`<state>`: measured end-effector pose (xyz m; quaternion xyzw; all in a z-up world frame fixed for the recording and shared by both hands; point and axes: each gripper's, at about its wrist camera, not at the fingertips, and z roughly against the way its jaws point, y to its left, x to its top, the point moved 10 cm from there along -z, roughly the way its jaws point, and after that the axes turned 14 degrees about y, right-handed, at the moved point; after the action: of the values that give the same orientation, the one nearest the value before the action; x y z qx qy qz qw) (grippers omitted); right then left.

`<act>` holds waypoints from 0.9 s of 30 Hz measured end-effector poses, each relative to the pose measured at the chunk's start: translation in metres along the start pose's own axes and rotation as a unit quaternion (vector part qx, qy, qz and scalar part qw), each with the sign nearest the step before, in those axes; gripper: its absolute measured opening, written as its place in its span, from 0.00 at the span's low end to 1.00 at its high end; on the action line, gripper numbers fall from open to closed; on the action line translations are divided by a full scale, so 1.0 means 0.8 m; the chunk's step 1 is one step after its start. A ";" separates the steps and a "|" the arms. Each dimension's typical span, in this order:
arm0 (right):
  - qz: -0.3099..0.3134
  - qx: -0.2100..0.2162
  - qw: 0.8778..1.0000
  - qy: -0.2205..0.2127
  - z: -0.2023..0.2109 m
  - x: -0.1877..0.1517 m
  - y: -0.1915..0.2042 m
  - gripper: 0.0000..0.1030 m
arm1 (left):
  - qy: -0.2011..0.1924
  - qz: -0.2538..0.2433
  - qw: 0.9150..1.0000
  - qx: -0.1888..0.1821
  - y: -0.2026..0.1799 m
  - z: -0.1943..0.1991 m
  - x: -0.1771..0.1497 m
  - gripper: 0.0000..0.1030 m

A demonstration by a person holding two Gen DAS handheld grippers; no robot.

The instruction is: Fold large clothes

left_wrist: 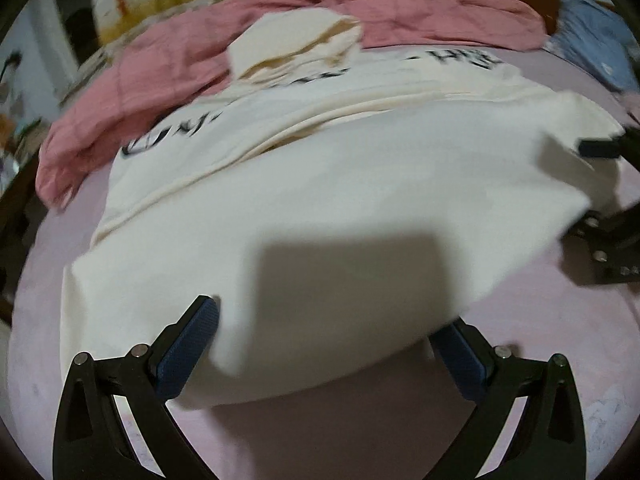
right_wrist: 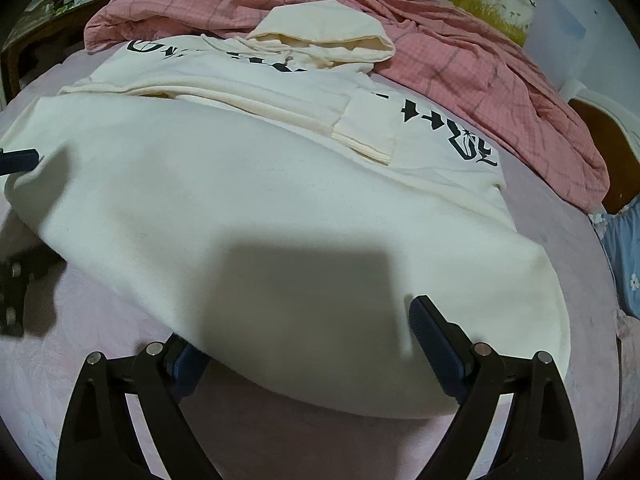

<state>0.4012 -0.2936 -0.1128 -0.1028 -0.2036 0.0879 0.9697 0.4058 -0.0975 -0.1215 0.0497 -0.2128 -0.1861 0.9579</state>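
Your cream hoodie (right_wrist: 248, 184) lies flat on the bed, right in front of both grippers. Its hood (right_wrist: 320, 32) points away from you and rests on a pink blanket (right_wrist: 460, 64). One sleeve cuff (right_wrist: 368, 128) is laid across the chest, partly hiding the black letters. The bottom part looks turned up toward the chest, and its near edge lies between your fingers.

Your left gripper (left_wrist: 324, 344) has its fingers spread wide. The near edge of the hoodie lies between them, but nothing is squeezed. Your right gripper (right_wrist: 304, 344) is spread wide too, with the cloth edge lying over one pad and next to the other. It is not pinching anything either.

This hoodie looks thick and soft. It will likely feel a bit heavy and droop when you lift it, so it will sag in the middle if you grab only one spot. It will not break, and the fuzzy cloth should not slip much. I think the best places to hold are the two near corners, one for each gripper. Pinch through all the layers, or the bottom layer may stay behind.

The bed sheet (right_wrist: 120, 420) is pale pink and soft, so the cloth may drag and bunch up as you move it. A blue flowered cloth (right_wrist: 624, 248) lies off to the right. The pink blanket crowds the far side, so there is little room past the hood. The left view is a bit blurry.
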 end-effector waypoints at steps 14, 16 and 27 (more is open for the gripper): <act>-0.031 -0.080 0.996 0.000 -0.004 -0.007 -0.057 0.92 | -0.012 0.110 0.991 0.078 0.125 -0.002 -0.018 1.00; -0.039 -0.078 0.996 -0.003 -0.002 -0.008 -0.065 0.92 | -0.008 0.123 0.990 0.065 0.133 -0.006 -0.021 1.00; -0.060 -0.066 0.995 -0.033 0.015 -0.003 -0.076 0.13 | -0.080 0.142 0.986 0.017 0.141 0.027 -0.016 0.11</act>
<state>0.4018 -0.3512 -0.0889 -0.1511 -0.2470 0.0188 0.9570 0.4233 0.0112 -0.0875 0.0205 -0.2966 -0.0478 0.9536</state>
